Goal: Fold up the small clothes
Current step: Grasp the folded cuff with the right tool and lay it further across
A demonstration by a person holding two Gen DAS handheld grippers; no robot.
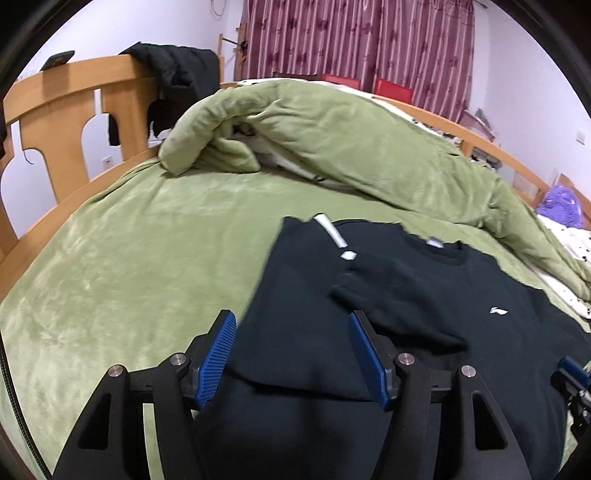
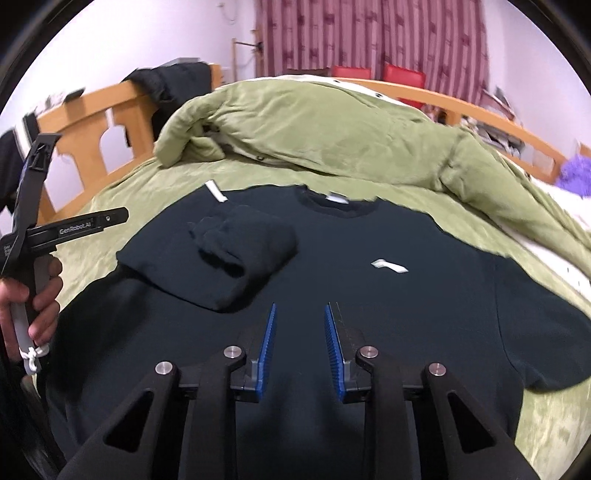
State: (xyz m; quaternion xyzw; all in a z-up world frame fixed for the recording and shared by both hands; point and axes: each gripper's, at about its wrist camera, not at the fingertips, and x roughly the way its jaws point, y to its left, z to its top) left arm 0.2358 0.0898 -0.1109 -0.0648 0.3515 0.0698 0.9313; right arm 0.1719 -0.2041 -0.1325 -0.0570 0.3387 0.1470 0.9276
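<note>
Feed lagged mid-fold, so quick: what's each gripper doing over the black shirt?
Left gripper: open, holding nothing, over the black shirt.
Right gripper: partly open, nothing between its pads.

Wooden bed frame [image 1: 66, 85], green blanket [image 1: 332, 136], maroon curtains [image 1: 362, 40], pale walls [image 1: 155, 26]

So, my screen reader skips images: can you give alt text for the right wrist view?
A black sweatshirt lies flat on a green bed, one sleeve folded over its chest. The right gripper hovers above it, empty, jaws slightly apart.
</note>
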